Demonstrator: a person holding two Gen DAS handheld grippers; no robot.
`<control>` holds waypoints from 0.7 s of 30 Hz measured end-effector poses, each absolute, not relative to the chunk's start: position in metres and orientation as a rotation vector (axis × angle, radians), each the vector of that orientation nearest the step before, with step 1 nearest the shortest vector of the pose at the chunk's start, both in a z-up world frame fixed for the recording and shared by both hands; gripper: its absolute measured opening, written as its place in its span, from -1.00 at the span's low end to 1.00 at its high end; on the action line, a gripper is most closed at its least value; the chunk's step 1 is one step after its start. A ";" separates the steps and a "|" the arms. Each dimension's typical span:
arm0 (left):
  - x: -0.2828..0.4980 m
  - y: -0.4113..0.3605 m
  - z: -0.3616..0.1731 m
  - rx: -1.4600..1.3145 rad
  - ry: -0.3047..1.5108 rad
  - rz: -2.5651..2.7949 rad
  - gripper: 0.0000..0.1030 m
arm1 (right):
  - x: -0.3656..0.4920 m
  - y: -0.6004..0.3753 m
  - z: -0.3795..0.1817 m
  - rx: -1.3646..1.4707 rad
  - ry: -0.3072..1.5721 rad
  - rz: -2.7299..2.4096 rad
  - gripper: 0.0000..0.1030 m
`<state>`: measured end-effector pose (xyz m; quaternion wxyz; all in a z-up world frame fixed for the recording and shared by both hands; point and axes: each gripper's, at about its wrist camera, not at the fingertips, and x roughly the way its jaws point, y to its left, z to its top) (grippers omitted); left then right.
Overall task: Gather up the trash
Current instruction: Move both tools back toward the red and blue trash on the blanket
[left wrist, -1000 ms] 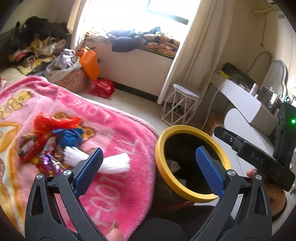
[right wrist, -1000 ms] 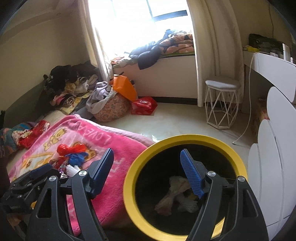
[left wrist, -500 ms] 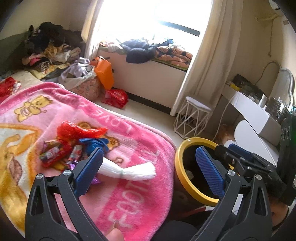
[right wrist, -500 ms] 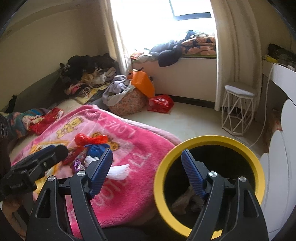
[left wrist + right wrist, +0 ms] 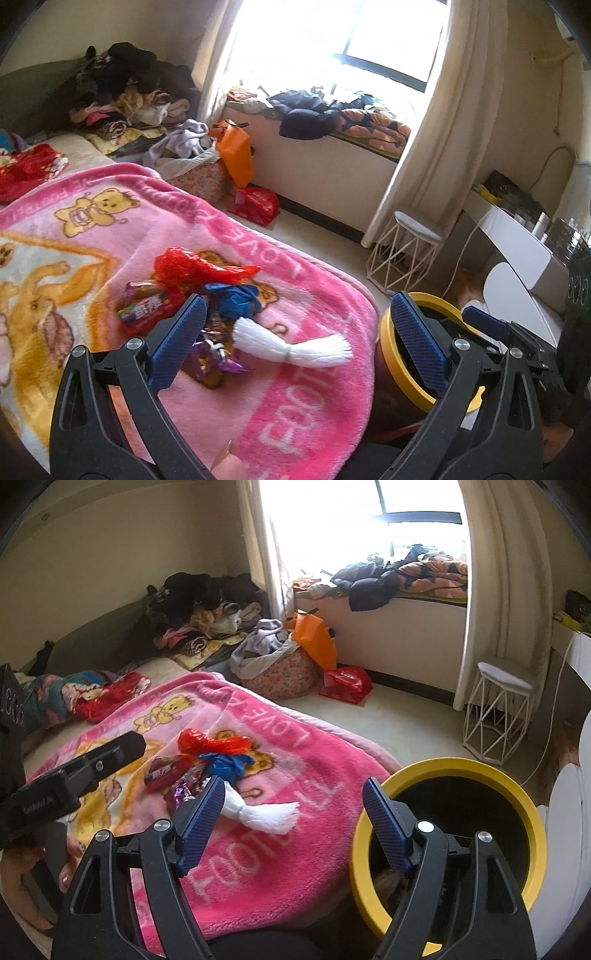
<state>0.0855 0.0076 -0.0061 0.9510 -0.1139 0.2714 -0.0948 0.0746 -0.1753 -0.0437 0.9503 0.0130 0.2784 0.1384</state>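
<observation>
A pile of trash lies on the pink blanket (image 5: 295, 424): a red plastic bag (image 5: 192, 267), a blue crumpled piece (image 5: 236, 297), a red snack wrapper (image 5: 147, 308), purple foil wrappers (image 5: 212, 356) and a white tassel bundle (image 5: 291, 345). The yellow-rimmed black bin (image 5: 480, 775) stands right of the bed. My left gripper (image 5: 295, 341) is open and empty above the pile. My right gripper (image 5: 293, 823) is open and empty between the tassel (image 5: 266, 814) and the bin. The bin (image 5: 388, 354) also shows in the left wrist view.
A white wire stool (image 5: 410, 251) stands by the curtain. A red bag (image 5: 255, 205), an orange bag (image 5: 236, 158) and a laundry basket (image 5: 280, 672) sit on the floor. Clothes are heaped at the back left. A white desk (image 5: 517, 236) is on the right.
Both grippers have swung left, away from over the bin and toward the trash pile on the blanket. Both stay open and empty.
</observation>
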 end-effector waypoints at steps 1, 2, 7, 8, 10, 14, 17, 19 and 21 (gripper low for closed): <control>0.086 0.011 -0.007 -0.233 0.551 -0.187 0.79 | 0.075 -0.173 -0.044 0.022 0.568 0.288 0.44; 0.086 0.014 -0.007 -0.235 0.550 -0.179 0.79 | 0.075 -0.170 -0.045 0.017 0.571 0.294 0.44; 0.086 0.029 -0.010 -0.251 0.552 -0.145 0.79 | 0.077 -0.157 -0.050 -0.014 0.587 0.324 0.44; 0.086 0.033 -0.011 -0.255 0.554 -0.137 0.79 | 0.078 -0.155 -0.050 -0.020 0.590 0.332 0.44; 0.086 0.039 -0.013 -0.262 0.558 -0.123 0.79 | 0.080 -0.147 -0.052 -0.036 0.596 0.349 0.44; 0.087 0.052 -0.017 -0.272 0.564 -0.100 0.79 | 0.085 -0.133 -0.055 -0.069 0.610 0.380 0.45; 0.088 0.060 -0.021 -0.279 0.570 -0.080 0.79 | 0.090 -0.124 -0.059 -0.095 0.623 0.401 0.45; 0.088 0.066 -0.023 -0.285 0.575 -0.069 0.79 | 0.093 -0.118 -0.062 -0.111 0.633 0.413 0.45; 0.089 0.072 -0.026 -0.290 0.579 -0.058 0.79 | 0.097 -0.112 -0.066 -0.126 0.641 0.423 0.45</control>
